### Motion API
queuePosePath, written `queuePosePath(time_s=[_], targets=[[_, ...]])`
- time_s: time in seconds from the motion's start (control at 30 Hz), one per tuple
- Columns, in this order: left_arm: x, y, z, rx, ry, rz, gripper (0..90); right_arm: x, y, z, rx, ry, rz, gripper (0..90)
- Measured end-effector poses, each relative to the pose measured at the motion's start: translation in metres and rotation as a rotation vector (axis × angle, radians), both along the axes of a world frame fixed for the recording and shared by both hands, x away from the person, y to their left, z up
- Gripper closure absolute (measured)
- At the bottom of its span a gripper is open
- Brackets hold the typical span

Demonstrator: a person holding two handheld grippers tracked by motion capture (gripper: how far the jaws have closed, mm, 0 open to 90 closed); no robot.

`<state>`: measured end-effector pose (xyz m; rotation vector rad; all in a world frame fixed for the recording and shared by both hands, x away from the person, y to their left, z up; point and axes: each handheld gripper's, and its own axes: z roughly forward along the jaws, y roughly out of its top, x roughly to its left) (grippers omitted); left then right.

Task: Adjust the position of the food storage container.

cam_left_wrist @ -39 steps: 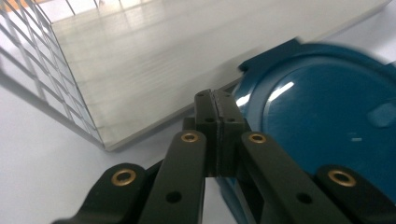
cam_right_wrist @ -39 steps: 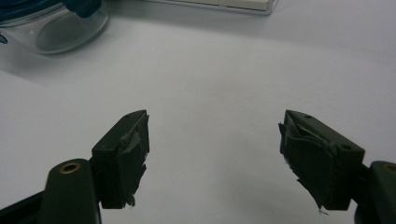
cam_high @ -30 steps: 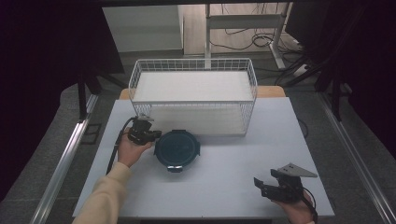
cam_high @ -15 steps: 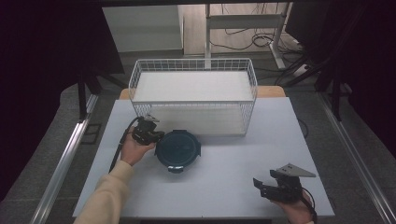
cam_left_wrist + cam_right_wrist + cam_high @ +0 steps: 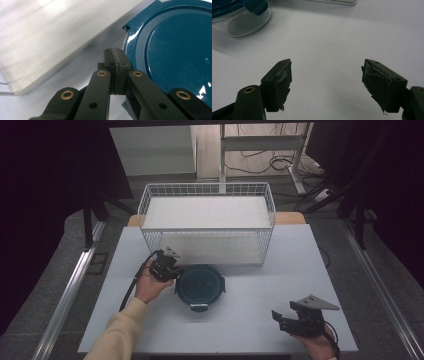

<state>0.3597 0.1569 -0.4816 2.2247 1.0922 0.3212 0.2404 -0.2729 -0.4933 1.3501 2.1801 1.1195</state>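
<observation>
Nudge the lid's rim with closed fingers

Your left gripper (image 5: 115,61), fingers pressed together, sits beside the blue-lidded container (image 5: 200,286) mid-worktop (image 5: 250,320); push level and slow. Your right gripper (image 5: 325,82) waits open, holding nothing.

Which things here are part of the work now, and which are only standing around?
Part of the work:
- round container with blue lid
- left gripper, jaws shut, tips at the lid's rim
- right gripper, open, apart from the container on the bare table

Only standing around:
- white wire basket, behind the container
- cables on the floor
</observation>
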Motion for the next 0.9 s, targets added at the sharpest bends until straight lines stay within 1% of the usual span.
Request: queuePosePath(time_s=[0.03,0.1,0.27,0.33,0.37,0.43,0.5,0.57,0.6,0.7,0.87,0.9], targets=[[-0.001,-0.002,0.000,0.002,0.001,-0.005,90.0,0.000,0.000,0.000,0.000,0.000,0.000,23.8],[-0.003,-0.005,0.000,-0.008,0.007,-0.018,90.0,0.000,0.000,0.000,0.000,-0.001,-0.001,23.7],[-0.008,-0.014,0.000,-0.024,0.011,-0.029,90.0,0.000,0.000,0.001,-0.001,-0.004,-0.002,23.8],[-0.011,-0.017,-0.001,-0.042,0.016,-0.043,90.0,0.000,0.000,0.001,-0.001,-0.002,-0.003,23.8],[-0.011,-0.017,-0.001,-0.042,0.016,-0.043,90.0,0.000,0.000,0.001,-0.001,-0.002,-0.003,23.8],[-0.014,-0.022,-0.002,-0.057,0.018,-0.066,90.0,0.000,0.001,0.001,0.001,0.000,-0.005,23.8],[-0.015,-0.025,-0.001,-0.050,0.017,-0.070,90.0,0.000,0.001,0.001,-0.001,-0.002,-0.003,23.8],[-0.017,-0.028,-0.001,-0.057,0.019,-0.075,90.0,-0.001,0.001,0.001,-0.001,-0.003,-0.003,23.8],[-0.018,-0.030,-0.002,-0.068,0.020,-0.073,90.0,0.000,0.001,0.001,-0.001,-0.003,-0.004,23.7],[-0.020,-0.034,-0.002,-0.070,0.019,-0.094,90.0,0.000,0.001,0.001,-0.001,-0.003,-0.002,23.8],[-0.022,-0.038,-0.002,-0.070,0.021,-0.103,90.0,0.000,0.000,0.001,-0.003,-0.003,-0.004,23.8],[-0.022,-0.037,-0.002,-0.080,0.026,-0.104,90.0,0.000,0.000,0.001,-0.003,-0.003,-0.005,23.8]])
